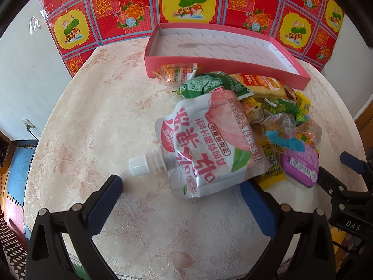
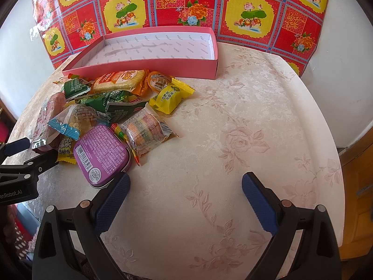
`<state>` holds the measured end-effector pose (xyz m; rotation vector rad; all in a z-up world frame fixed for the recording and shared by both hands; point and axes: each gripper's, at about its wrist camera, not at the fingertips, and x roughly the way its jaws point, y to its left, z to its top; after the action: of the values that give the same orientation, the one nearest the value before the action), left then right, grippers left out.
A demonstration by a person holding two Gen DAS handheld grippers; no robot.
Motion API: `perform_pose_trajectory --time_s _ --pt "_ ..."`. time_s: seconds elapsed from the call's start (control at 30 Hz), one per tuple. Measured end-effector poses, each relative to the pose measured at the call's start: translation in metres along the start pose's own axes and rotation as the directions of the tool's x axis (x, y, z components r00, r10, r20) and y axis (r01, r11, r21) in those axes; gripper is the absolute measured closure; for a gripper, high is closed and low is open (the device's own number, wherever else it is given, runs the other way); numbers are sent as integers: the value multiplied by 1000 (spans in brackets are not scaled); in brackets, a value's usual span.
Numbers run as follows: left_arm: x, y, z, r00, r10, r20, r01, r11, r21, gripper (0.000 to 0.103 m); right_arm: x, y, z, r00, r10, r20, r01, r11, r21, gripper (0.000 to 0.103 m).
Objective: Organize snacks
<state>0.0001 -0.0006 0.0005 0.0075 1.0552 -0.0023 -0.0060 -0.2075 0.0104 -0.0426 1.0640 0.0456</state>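
A pile of snacks lies on the round table in front of an empty pink box [image 1: 209, 64] [image 2: 149, 66]. A white-and-pink spouted juice pouch [image 1: 205, 147] lies nearest my left gripper [image 1: 184, 186], which is open with the pouch's lower edge between its fingertips. A purple tin [image 1: 300, 165] [image 2: 101, 154] lies at the pile's near edge. My right gripper [image 2: 185, 182] is open and empty, its left finger [image 2: 112, 205] just beside the tin. A yellow packet [image 2: 171, 96], a rainbow candy pack [image 2: 145, 133] and green packets [image 2: 112, 105] lie in the pile.
The table [image 2: 244, 128] carries a pale floral cloth, with bare cloth on its right half and a curved edge close to the right. A red and yellow patterned sheet [image 2: 186, 7] hangs on the wall behind the box. The other gripper shows at each view's side.
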Motion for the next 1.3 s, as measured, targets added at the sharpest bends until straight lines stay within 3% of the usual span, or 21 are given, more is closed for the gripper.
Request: perform_pose_trajectory --time_s 1.3 --pt "0 1 0 1000 -2 -2 2 1000 3 0 1 -2 -3 1000 4 -6 -4 1000 -2 5"
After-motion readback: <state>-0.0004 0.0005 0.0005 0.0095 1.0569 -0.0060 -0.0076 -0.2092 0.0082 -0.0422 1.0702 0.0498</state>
